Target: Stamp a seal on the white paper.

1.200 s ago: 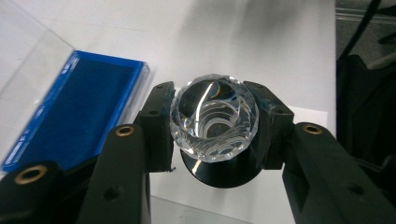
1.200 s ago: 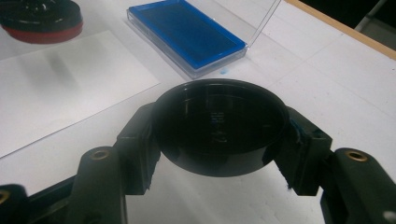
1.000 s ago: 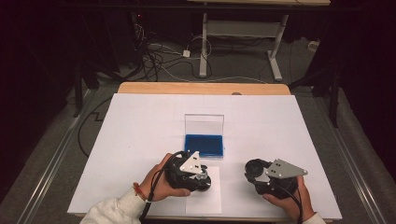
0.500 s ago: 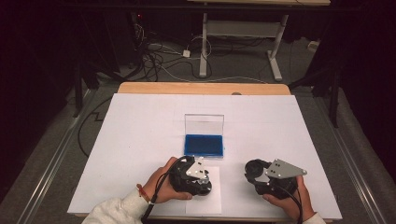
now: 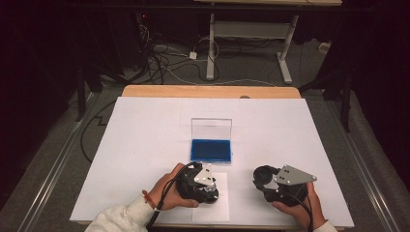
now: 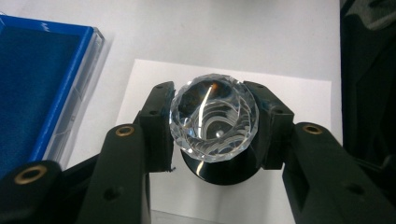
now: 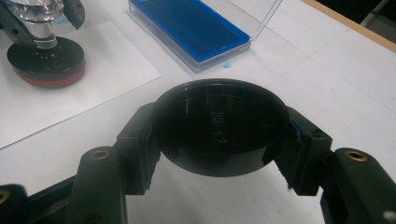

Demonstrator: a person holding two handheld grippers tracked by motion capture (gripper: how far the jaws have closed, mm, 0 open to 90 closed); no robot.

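My left gripper [image 6: 212, 126] held the stamp [image 6: 214, 119] by its faceted crystal knob, one jaw pressed on each side of the glass, and the stamp's black round base [image 6: 219, 170] showed just below the jaws, over a small sheet of paper [image 6: 299, 100] lying on the white table cover [image 6: 233, 32]. From above, that gripper [image 5: 205, 186] sat over the same paper [image 5: 212, 210], with my left hand [image 5: 167, 191] wrapped round its body. My right gripper [image 7: 217, 140] was clamped on a black round cap [image 7: 218, 126], open side up, a jaw hard against each side of its rim, so I could look into its dark hollow. In the high view the cap [image 5: 263, 176] stuck out ahead of the right gripper [image 5: 268, 181], just beside my left one, the two a little apart. The blue ink pad [image 5: 211, 150] lay in its clear case just ahead of my left gripper, the lid [image 5: 211, 129] standing upright at its far edge. Seen from my right gripper, the pad [image 7: 187, 25] was ahead of the cap, and the stamp [image 7: 39, 28] stood off to the left, its base [image 7: 45, 58] with a reddish rim at the bottom, resting on the paper [image 7: 93, 79]
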